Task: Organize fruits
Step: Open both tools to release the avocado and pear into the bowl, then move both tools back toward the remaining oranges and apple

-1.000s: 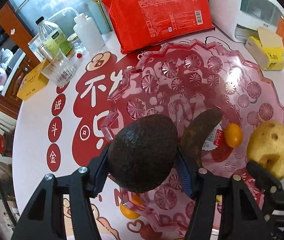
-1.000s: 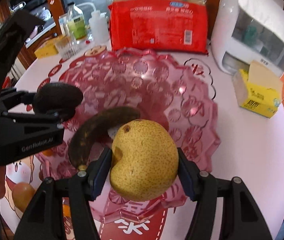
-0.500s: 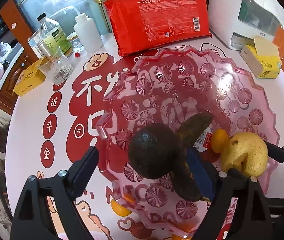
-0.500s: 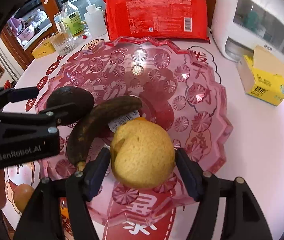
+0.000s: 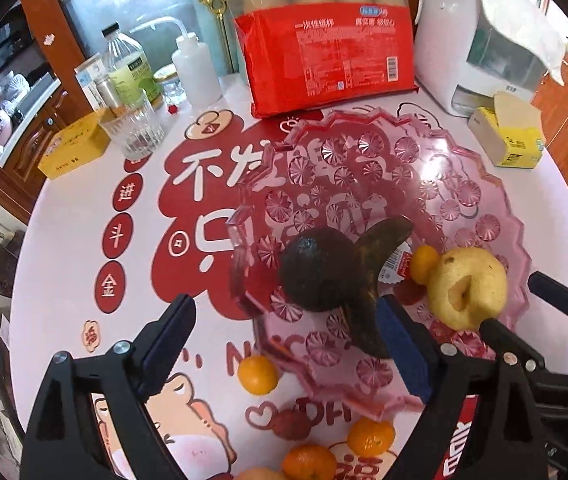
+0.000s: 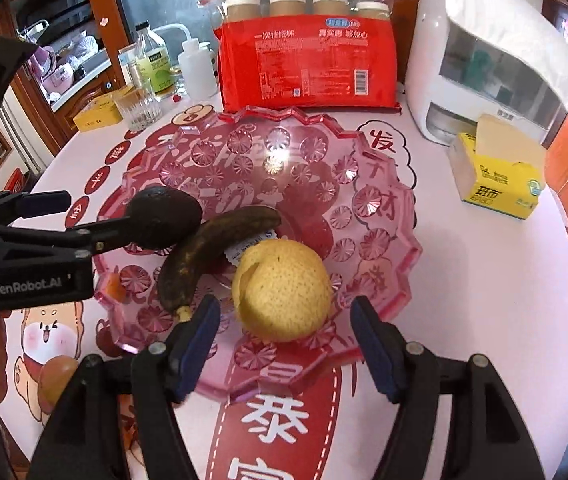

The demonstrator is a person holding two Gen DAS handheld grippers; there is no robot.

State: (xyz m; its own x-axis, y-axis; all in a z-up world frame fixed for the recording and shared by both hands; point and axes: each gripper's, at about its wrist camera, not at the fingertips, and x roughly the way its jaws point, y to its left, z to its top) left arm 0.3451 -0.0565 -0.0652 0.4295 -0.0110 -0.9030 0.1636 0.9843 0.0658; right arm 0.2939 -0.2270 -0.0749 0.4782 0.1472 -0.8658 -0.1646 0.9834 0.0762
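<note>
Pink plastic fruit tray (image 6: 384,280): avocado (image 5: 318,270), pear (image 6: 282,290). Left gripper (image 5: 288,342), right gripper (image 6: 286,338) agape, empty; "GenRobot.AI" on left gripper.

Your pink dish (image 6: 380,240) holds a dark avocado (image 6: 164,216) at left, a blackened banana (image 6: 212,244) touching it, and a yellow pear (image 6: 284,288) near. Tangerines (image 5: 258,374) lie loose on the desk.

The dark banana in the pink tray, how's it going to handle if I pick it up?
Its almost black skin suggests the banana is overripe, so probably soft and easily squashed. Curved and wedged between the avocado and pear, lifting it may nudge both.
</note>
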